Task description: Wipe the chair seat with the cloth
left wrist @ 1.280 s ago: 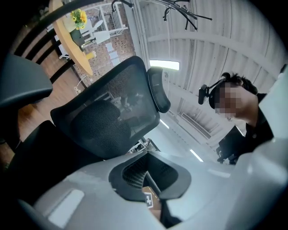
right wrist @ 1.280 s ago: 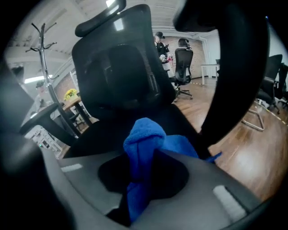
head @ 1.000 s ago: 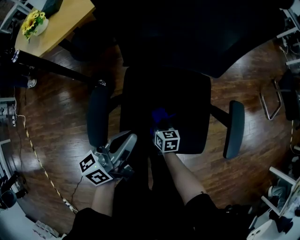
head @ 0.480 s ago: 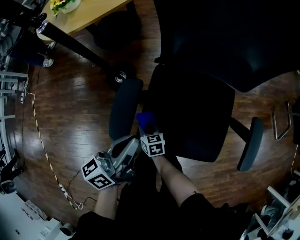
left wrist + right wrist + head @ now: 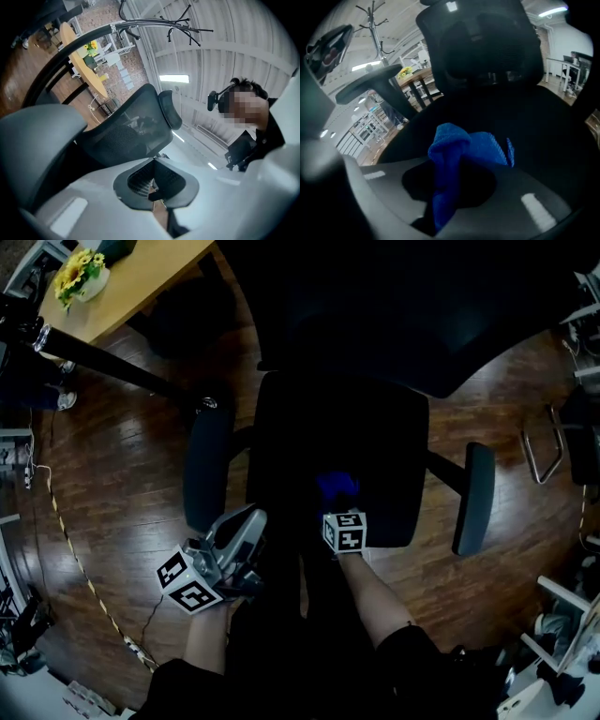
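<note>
1. The right gripper (image 5: pixel 337 509) is clamped tight on the crumpled blue terry cloth (image 5: pixel 459 150), over the front of the black office-chair seat (image 5: pixel 375 427).
2. The left gripper (image 5: pixel 242 529), jaws together and empty, is beside the grey padded armrest (image 5: pixel 208 465).
3. The chair stands on a dark wood plank floor (image 5: pixel 112 484), near a light wooden table (image 5: pixel 141 277).

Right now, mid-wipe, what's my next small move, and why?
Probably slide the right tongs forward toward the backrest, pressing the blue cloth along the seat. They are shut on the cloth, which sits near the seat's front edge; most of the seat lies beyond it. The left tongs are shut, empty, off the seat.
</note>
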A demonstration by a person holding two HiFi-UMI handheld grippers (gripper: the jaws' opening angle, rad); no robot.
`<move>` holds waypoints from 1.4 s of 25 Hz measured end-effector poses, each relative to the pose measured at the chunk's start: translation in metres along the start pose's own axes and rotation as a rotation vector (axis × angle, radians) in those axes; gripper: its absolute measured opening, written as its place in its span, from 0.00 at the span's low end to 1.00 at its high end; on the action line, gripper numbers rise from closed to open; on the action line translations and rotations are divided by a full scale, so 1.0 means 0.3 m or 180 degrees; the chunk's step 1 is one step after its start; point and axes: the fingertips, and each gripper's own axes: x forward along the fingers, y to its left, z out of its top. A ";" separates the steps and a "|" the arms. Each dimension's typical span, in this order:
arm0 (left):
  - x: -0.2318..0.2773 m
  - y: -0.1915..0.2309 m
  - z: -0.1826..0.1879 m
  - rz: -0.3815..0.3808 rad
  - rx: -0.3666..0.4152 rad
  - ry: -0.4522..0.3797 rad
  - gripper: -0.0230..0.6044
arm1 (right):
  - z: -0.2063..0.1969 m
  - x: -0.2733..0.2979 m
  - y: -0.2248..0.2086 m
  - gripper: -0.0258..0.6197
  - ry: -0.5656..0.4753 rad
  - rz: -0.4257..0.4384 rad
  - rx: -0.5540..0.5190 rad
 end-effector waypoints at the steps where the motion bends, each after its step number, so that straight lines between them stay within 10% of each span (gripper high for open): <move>1: 0.019 -0.003 -0.014 -0.0036 -0.0016 0.0045 0.02 | -0.009 -0.043 -0.087 0.14 -0.0016 -0.0126 0.0050; 8: 0.114 -0.046 -0.086 -0.0244 -0.0094 0.0337 0.02 | -0.047 -0.340 -0.529 0.14 -0.0099 -0.0862 0.0206; 17: 0.122 -0.045 -0.060 -0.0282 -0.0025 0.0361 0.02 | -0.048 -0.383 -0.589 0.14 -0.0188 -0.1026 0.0311; 29: -0.039 -0.008 0.052 0.0014 0.0069 0.0046 0.02 | -0.001 -0.061 0.371 0.14 0.0013 0.0831 -0.0149; 35: -0.136 0.027 0.064 0.0223 0.0067 -0.0037 0.02 | -0.106 0.086 0.636 0.14 0.0296 0.1119 -0.0457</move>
